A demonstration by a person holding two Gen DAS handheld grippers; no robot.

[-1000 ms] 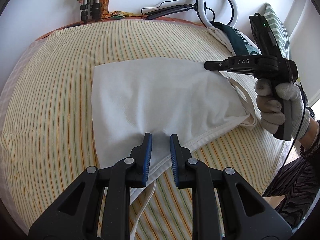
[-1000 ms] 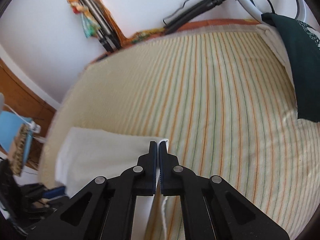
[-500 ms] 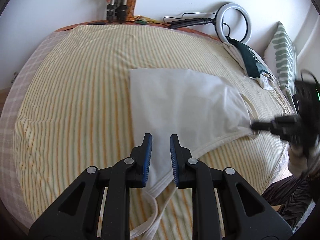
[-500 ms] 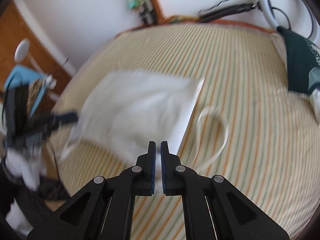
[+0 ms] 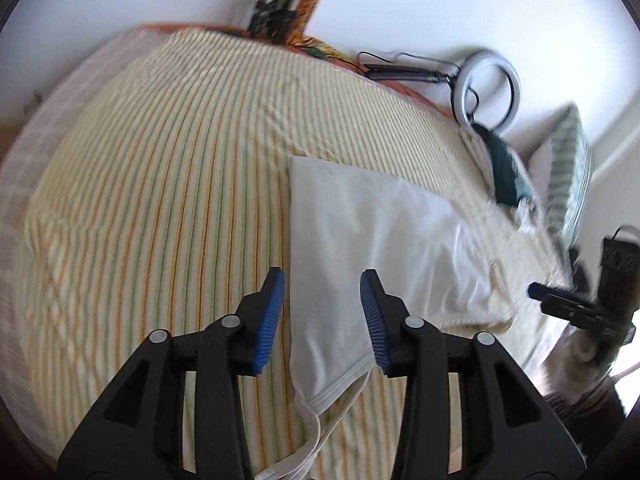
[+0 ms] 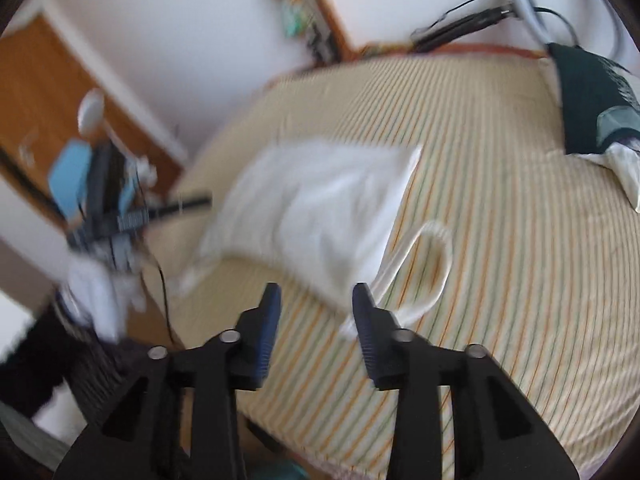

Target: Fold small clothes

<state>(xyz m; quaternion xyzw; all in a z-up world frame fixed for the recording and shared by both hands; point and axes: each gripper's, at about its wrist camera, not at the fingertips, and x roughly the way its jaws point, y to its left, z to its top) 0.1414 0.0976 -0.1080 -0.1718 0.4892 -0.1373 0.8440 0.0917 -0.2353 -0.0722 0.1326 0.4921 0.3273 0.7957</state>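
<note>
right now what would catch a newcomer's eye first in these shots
A white garment lies folded flat on the striped bedsheet, its loose strap curling off one corner. Both grippers, left and right, hover above it with jaws open. A white ring light leans at the wall behind the bed.

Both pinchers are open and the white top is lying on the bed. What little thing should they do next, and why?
Probably bring the left gripper down to pinch the near corner of the white top, by its loose strap. Both grippers are open and empty, with the right gripper hanging off the bed's edge. The top lies flat on the striped sheet, only half folded, so another fold seems due.
</note>
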